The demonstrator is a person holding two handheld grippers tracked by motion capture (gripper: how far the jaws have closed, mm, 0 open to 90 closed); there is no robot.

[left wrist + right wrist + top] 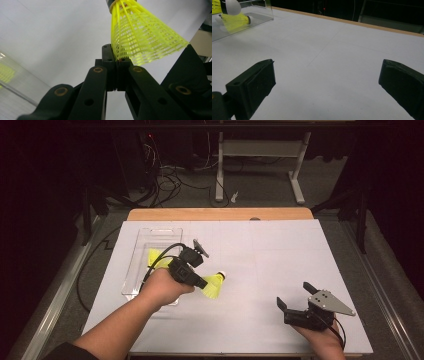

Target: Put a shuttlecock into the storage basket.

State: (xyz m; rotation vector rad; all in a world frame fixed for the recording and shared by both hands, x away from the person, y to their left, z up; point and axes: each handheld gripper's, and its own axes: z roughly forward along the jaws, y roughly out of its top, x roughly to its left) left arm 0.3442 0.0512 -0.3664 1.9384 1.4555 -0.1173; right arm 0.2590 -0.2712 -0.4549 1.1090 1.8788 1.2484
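Shuttlecock (214, 285) pinched by its skirt edge in left hand-held gripper (204, 283); thin mesh may slip free. Right hand-held gripper (295, 300) spread.

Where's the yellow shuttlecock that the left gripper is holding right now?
In the high view, the shuttlecock sits left of centre, pinched by its skirt in the left gripper, just right of the clear tray.

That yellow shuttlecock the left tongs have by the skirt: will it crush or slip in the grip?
The shuttlecock has an open plastic mesh skirt, so it probably flexes rather than cracks. It looks very light, so slipping seems unlikely. The left tongs pinch only the skirt's rim, so it may pivot.
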